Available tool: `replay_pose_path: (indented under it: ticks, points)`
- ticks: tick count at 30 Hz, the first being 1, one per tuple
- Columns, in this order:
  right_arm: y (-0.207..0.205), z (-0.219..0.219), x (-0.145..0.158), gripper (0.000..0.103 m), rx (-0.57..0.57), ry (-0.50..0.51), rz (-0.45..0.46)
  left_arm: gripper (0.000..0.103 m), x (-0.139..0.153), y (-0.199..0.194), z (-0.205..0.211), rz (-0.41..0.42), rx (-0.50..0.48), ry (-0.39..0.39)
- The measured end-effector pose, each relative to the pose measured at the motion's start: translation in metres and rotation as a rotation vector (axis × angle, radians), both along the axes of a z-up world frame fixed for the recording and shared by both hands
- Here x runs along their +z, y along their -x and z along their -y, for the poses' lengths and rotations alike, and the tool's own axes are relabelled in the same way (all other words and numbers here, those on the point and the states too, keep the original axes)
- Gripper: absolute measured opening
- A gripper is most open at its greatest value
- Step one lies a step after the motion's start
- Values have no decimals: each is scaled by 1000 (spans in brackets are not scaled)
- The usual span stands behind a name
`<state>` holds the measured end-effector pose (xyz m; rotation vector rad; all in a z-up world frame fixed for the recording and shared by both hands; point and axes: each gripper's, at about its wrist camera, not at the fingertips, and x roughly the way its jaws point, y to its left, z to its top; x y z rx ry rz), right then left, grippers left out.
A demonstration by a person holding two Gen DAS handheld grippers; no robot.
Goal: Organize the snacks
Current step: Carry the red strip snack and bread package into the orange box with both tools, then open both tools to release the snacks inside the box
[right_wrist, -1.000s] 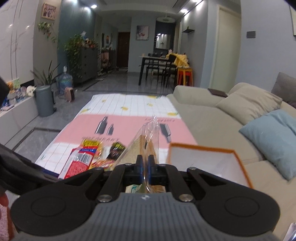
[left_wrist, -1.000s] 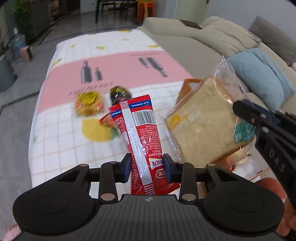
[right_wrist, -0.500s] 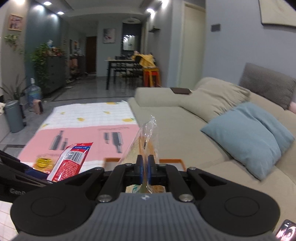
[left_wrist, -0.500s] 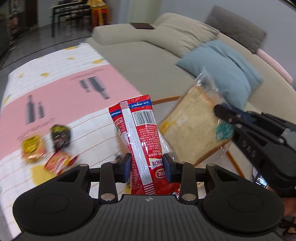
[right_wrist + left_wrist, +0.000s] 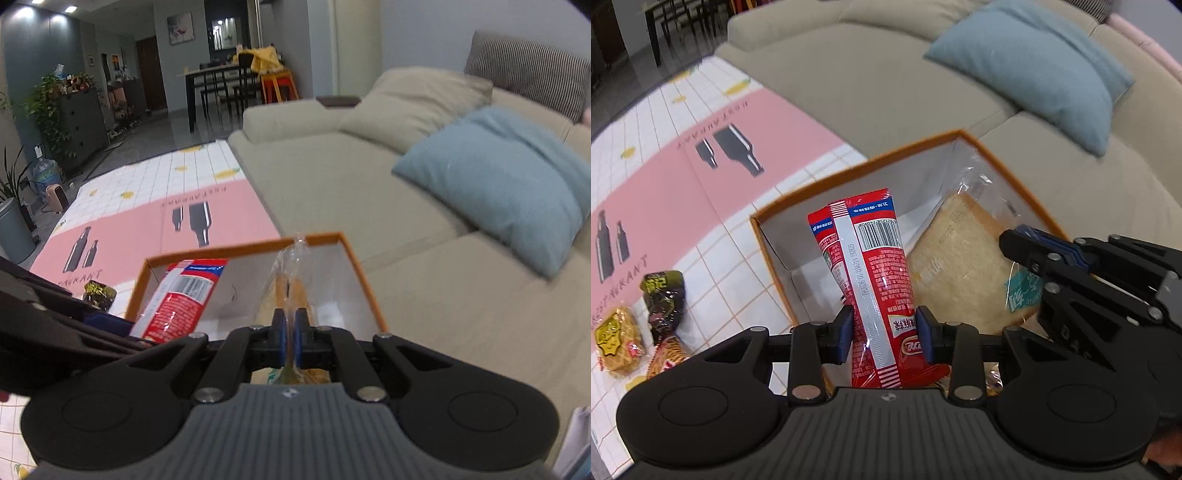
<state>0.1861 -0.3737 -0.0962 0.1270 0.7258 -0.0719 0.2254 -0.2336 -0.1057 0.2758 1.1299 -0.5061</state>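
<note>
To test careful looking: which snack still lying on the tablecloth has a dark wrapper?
The black-wrapped snack, nearest the orange-rimmed box; the yellow packet and orange-striped packet beside it are bright.

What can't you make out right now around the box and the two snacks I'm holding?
- Floor of the orange-rimmed box: in both views the red packet and bagged bread cover most of it, so its contents are unknown.
- Bread's lower edge: left view, hidden behind the right gripper; right view, behind the gripper body.
- Red packet's bottom end: left view, hidden by the left gripper.
- Table snacks: cut off by the left gripper, labels unreadable.
</note>
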Motion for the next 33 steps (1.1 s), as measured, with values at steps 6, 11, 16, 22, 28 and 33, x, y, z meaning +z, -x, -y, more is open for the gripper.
replay_pose_path:
  ticks: [6, 11, 16, 22, 28, 33]
  points:
    - [-11, 3, -19, 0, 10, 56, -39, 40, -23, -16, 6, -40, -3, -66]
    - [-21, 3, -36, 1, 28, 120, -126, 41, -32, -17, 17, -22, -36, -125]
    - [-27, -6, -49, 2, 49, 182, -183, 45, -39, -16, 29, -11, -78, -190]
    - [-30, -5, -52, 7, 63, 192, -214, 52, -43, -15, 34, 10, -99, -213]
    - [-30, -5, -52, 16, 64, 202, -221, 59, -38, -19, 27, 4, -91, -160]
    - [-28, -7, -44, 37, 53, 219, -208, 59, -24, -14, 20, 37, -72, -132]
